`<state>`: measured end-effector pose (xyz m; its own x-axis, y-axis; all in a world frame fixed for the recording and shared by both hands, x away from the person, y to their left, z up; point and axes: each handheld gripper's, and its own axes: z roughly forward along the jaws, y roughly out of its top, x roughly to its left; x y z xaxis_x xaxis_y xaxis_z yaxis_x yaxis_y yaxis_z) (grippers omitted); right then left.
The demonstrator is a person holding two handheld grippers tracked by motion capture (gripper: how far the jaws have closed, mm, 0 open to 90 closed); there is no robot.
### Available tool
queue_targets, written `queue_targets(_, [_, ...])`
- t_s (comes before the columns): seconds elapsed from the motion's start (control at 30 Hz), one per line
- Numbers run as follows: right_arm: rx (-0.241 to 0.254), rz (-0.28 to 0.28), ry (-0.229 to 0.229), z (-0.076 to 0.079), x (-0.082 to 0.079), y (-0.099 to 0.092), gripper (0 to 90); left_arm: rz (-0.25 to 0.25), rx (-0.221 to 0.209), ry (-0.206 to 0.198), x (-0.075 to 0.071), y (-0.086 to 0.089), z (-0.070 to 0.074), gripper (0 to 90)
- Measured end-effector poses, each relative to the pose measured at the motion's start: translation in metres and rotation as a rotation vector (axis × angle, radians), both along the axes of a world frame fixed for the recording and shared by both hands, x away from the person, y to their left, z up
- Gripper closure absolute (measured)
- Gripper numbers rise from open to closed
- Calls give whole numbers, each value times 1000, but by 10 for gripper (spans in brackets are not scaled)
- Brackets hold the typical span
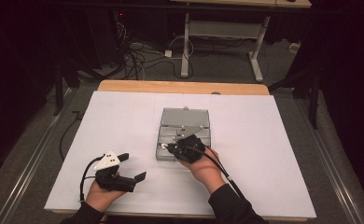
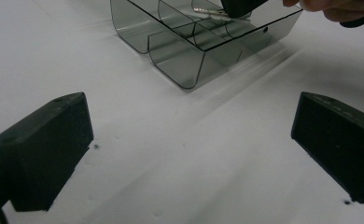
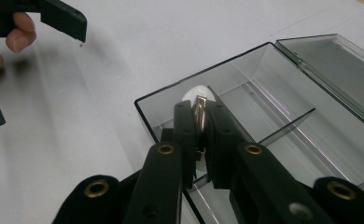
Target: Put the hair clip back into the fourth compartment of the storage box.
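Carefully, my right tool (image 3: 199,122) pinches a thin, slippery metal spoon (image 3: 199,106) by its handle; left tool (image 2: 189,154) spread

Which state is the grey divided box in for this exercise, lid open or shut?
Open. The box has its lid folded back flat beyond it, so the compartments lie uncovered beneath the right gripper.

no legible text, label, brand mark, number or sign found in any view. the smoky grey transparent plastic compartment box (image 1: 185,122) carries no readable marking on its walls or open lid. the white paper-covered table top (image 1: 124,126) is unprinted. the black jaws of both grippers bear only plain brass rivets, no lettering.
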<state>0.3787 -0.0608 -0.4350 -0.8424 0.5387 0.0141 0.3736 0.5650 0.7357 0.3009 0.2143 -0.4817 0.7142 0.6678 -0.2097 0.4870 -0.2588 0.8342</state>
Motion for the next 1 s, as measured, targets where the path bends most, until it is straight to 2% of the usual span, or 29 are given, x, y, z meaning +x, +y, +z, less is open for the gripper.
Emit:
queue_targets(0.3, [-8,-19,-3,-2,2,0,858,1,1,0,0,-1,0,0])
queue_targets(1.0, [-13,-18,-10,0,5,6,858,6,-1,-12,-2,0,2,0])
